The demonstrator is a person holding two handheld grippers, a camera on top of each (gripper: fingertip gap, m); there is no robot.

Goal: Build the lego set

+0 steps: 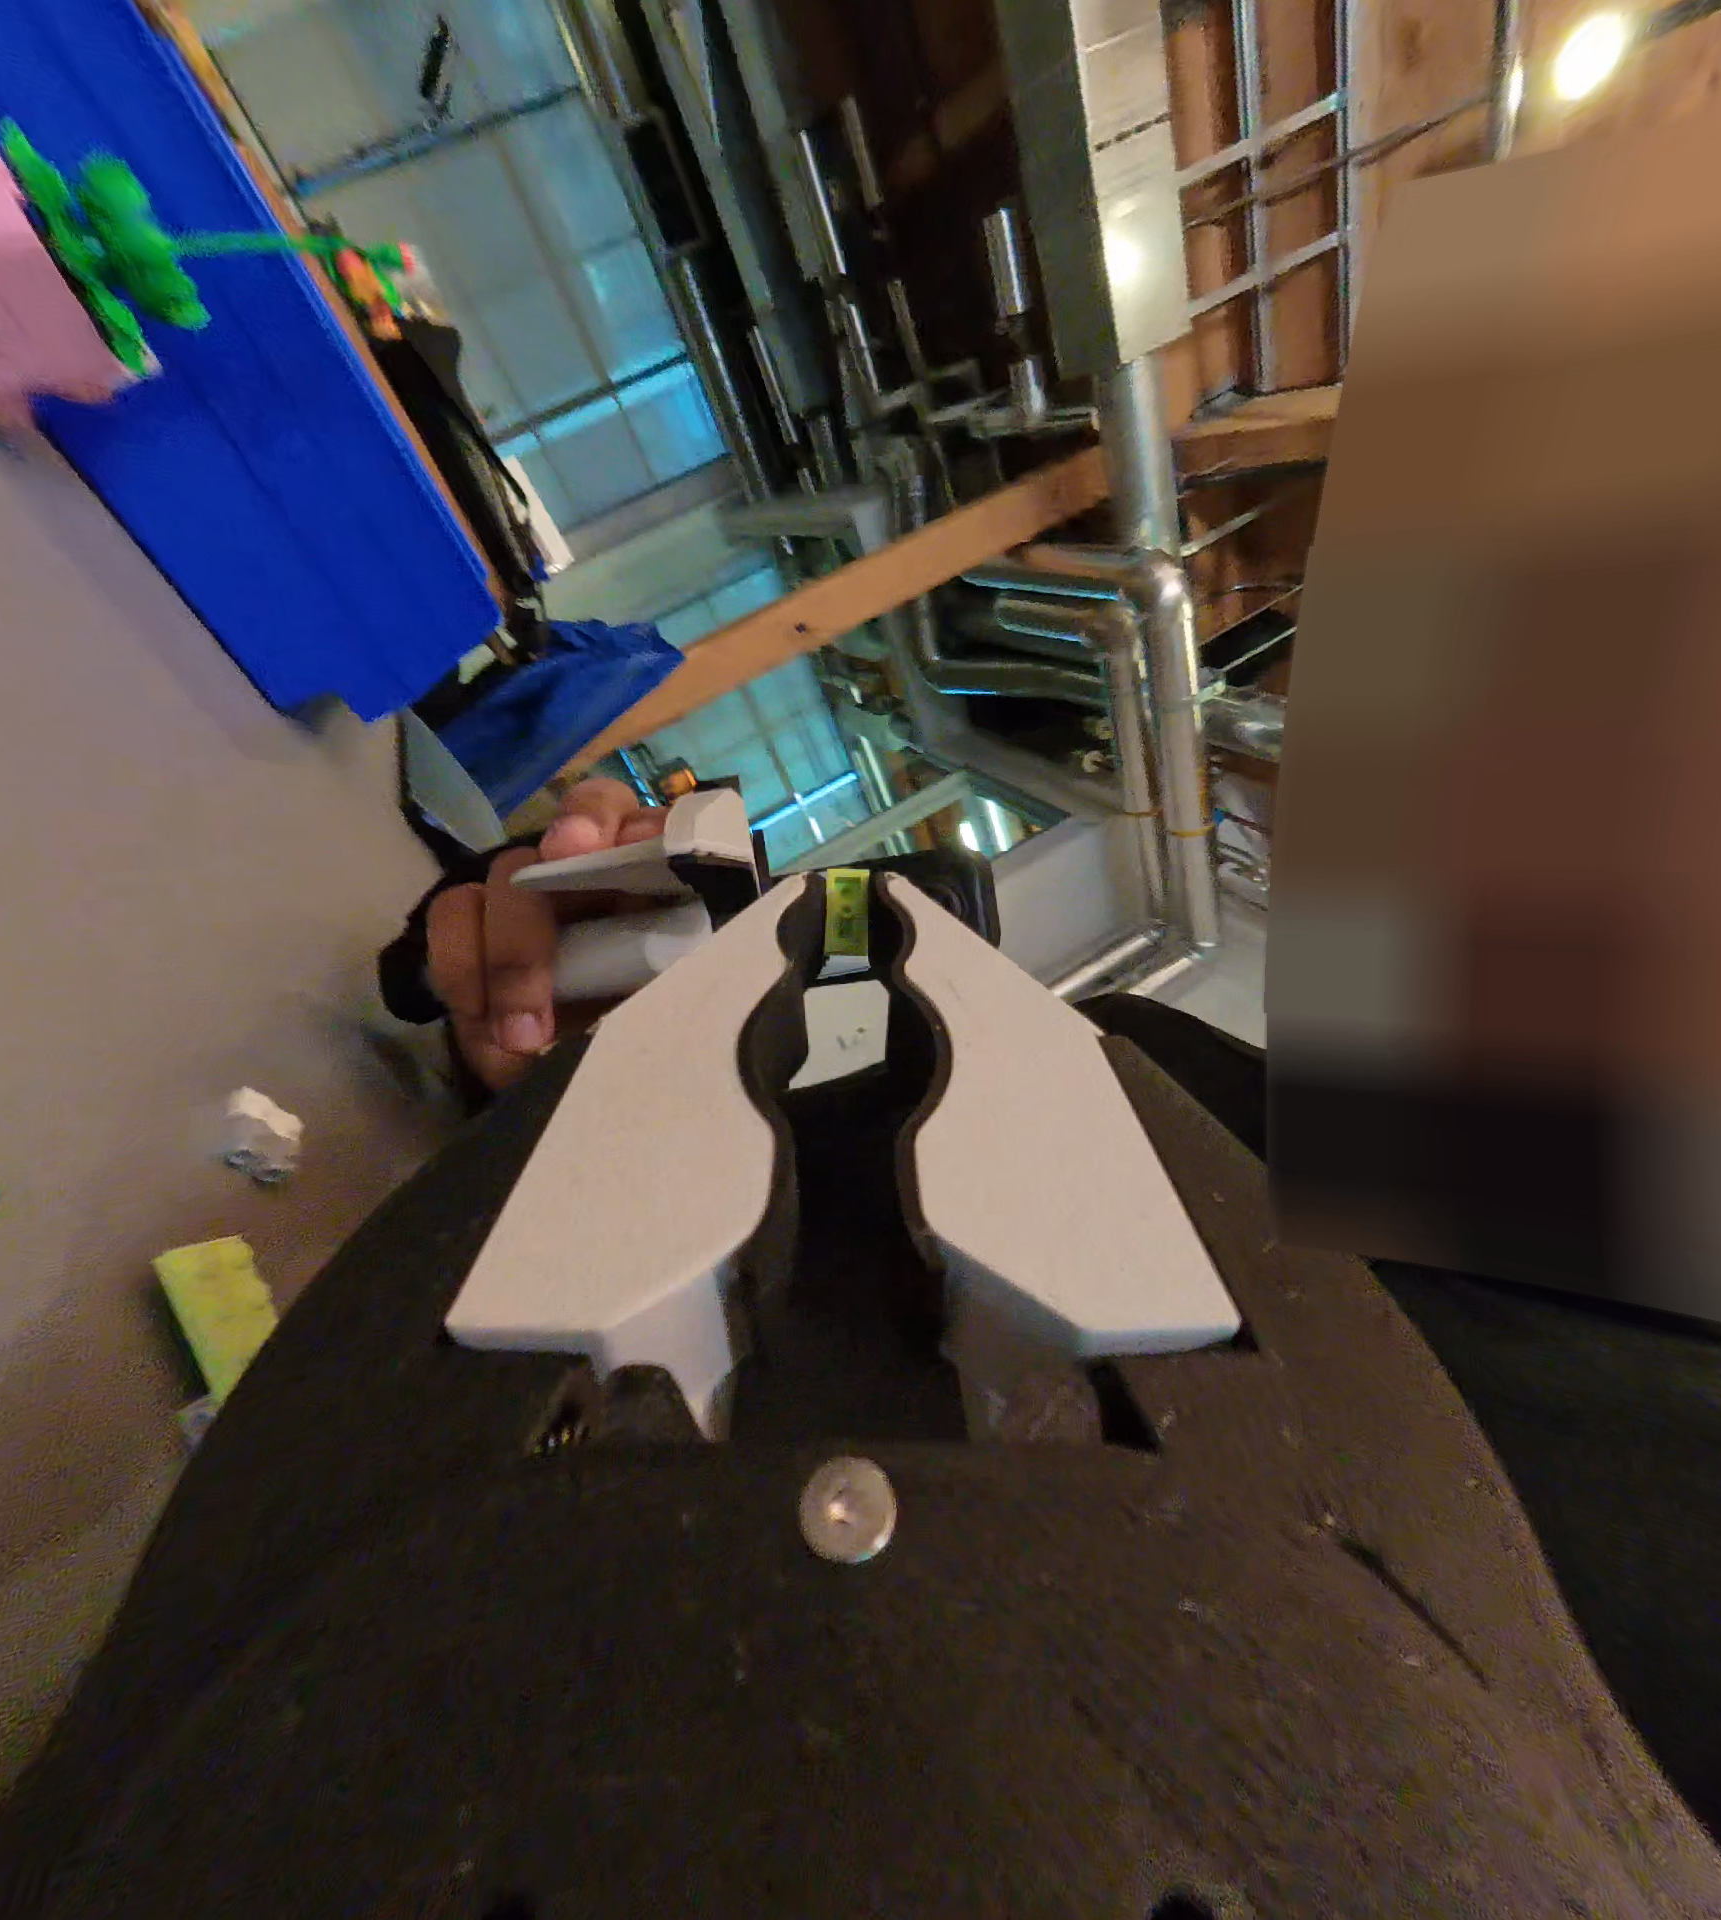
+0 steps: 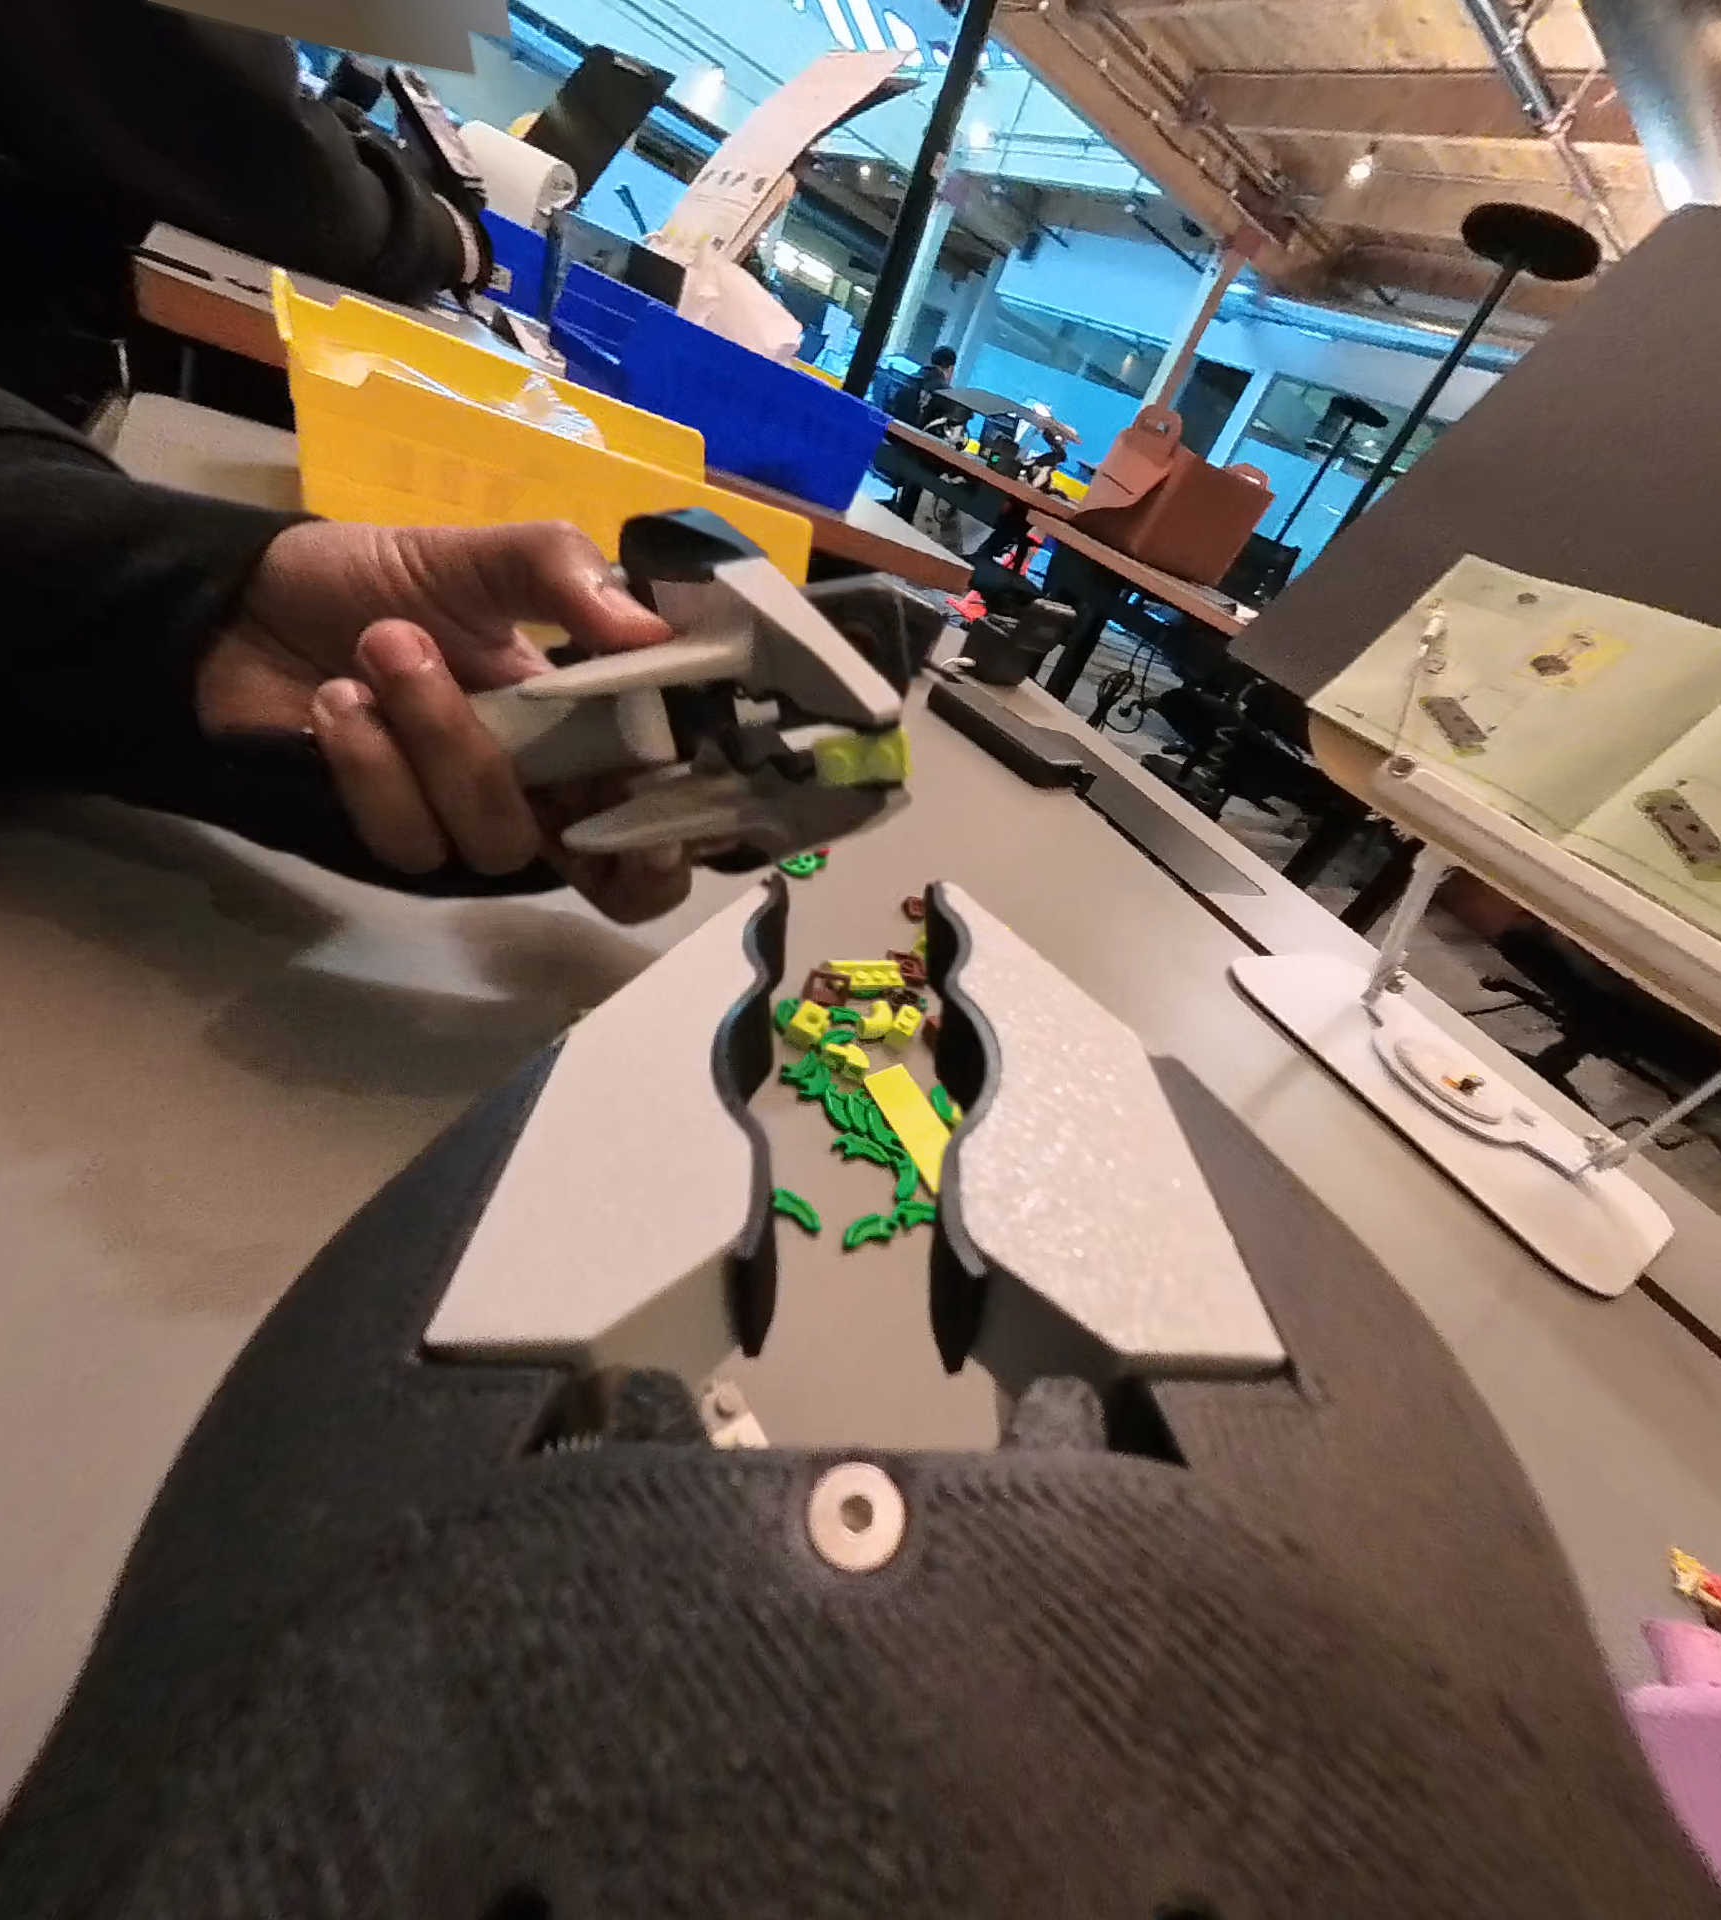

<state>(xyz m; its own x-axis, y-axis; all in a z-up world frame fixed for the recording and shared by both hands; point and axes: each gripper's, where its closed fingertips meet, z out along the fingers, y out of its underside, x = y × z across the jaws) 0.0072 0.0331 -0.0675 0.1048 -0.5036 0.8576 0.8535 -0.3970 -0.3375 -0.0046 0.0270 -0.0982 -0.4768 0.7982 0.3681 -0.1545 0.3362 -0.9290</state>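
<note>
While the left gripper is lifted above the grey table, its jaws are pinched on a small lime-yellow brick, held up in the air. The right gripper hangs over the table with jaws parted and nothing between them. Beneath it lies a loose scatter of green, yellow and brown pieces, near an open instruction booklet on a stand.

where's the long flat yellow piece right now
In the right wrist view, the long flat yellow piece lies on the grey table between the open right gripper's jaws, among green leaf pieces.
</note>
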